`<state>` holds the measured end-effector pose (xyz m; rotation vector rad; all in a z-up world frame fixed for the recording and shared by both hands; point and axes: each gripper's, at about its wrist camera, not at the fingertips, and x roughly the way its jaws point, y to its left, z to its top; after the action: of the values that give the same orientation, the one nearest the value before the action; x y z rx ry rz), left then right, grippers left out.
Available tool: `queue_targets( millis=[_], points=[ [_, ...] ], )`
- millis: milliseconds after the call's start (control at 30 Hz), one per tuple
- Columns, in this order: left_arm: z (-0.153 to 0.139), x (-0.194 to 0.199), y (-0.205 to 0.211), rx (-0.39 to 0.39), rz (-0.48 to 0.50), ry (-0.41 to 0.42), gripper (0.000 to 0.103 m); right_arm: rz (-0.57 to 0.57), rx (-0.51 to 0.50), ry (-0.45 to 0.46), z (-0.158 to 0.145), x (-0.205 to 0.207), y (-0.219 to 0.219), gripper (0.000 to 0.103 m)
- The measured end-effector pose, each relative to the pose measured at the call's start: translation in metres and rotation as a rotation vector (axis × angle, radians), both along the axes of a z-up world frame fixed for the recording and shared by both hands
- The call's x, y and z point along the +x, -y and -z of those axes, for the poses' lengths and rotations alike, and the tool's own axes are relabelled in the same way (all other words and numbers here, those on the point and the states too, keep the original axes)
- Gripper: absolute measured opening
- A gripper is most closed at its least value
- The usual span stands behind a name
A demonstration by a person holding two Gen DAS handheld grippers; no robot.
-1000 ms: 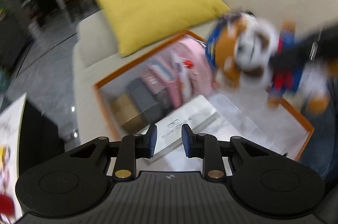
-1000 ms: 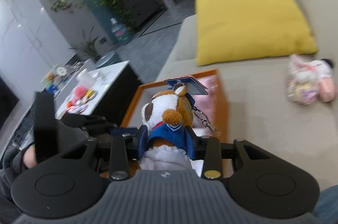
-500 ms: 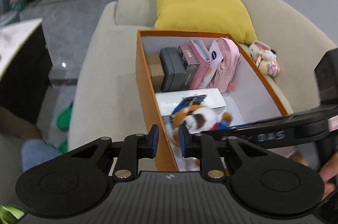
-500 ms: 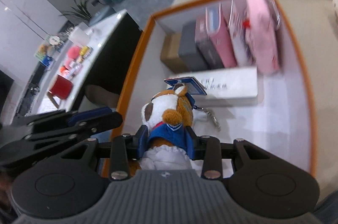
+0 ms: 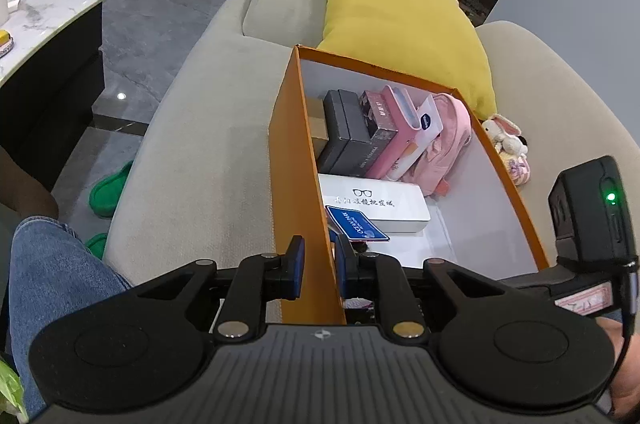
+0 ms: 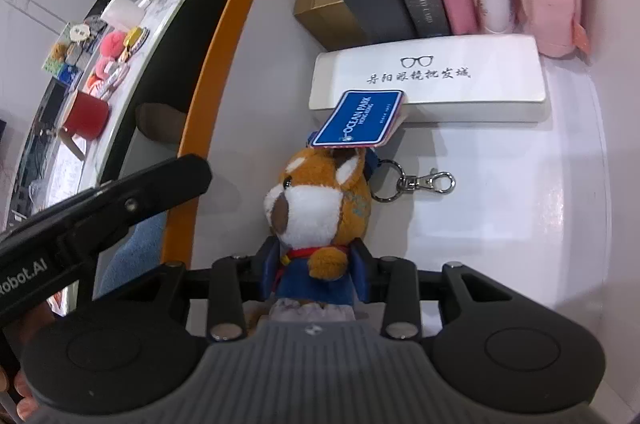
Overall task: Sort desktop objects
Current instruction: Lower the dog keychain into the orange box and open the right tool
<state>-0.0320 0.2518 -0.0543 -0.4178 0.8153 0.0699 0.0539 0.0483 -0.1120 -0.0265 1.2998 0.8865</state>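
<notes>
An orange box (image 5: 296, 152) with a white inside lies on the beige sofa. My right gripper (image 6: 316, 274) is shut on a brown-and-white plush dog (image 6: 316, 200) in a blue outfit and holds it low over the box's white floor. The dog's blue tag (image 6: 360, 116) overlaps a white glasses case (image 6: 428, 84), and its key ring lies to the right. My left gripper (image 5: 320, 264) straddles the near end of the box's left wall. Its jaws are closing, with the wall between them and a gap still at the pads.
Small boxes (image 5: 352, 132) and a pink pouch (image 5: 444, 140) stand in a row at the box's far end. A yellow cushion (image 5: 400, 24) lies behind it and a small plush rabbit (image 5: 508, 144) to its right. A marble-topped table (image 5: 40, 24), green slippers (image 5: 108, 188) and a person's jeans leg (image 5: 52, 284) are at left.
The right gripper has come down into the box with the plush dog. The left gripper has swung over to the box's left wall and its jaws have narrowed around it.
</notes>
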Motion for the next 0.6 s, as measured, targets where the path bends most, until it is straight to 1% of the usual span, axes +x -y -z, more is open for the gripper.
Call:
queue_targets(
  millis=[67,200,267,367,500,600],
  points=[
    [0.000,0.002,0.001,0.004,0.000,-0.001,0.018,-0.015,-0.006,0.007,0.000,-0.001,-0.002,0.043],
    [-0.006,0.001,0.004,0.030,-0.007,0.016,0.018,-0.020,-0.011,0.034,-0.004,-0.002,-0.001,0.045],
    [-0.009,0.000,0.006,0.039,-0.014,0.019,0.018,-0.019,-0.013,0.056,-0.007,-0.003,0.001,0.053],
    [-0.014,-0.002,0.011,0.060,-0.018,0.023,0.018,-0.013,-0.004,0.075,-0.012,-0.002,0.005,0.057],
    [-0.027,-0.004,0.020,0.102,-0.022,0.038,0.018,-0.007,0.011,0.112,-0.026,-0.001,0.016,0.058],
    [-0.041,-0.003,0.031,0.140,-0.014,0.048,0.018,-0.016,0.057,0.167,-0.044,-0.005,0.028,0.058]
  ],
)
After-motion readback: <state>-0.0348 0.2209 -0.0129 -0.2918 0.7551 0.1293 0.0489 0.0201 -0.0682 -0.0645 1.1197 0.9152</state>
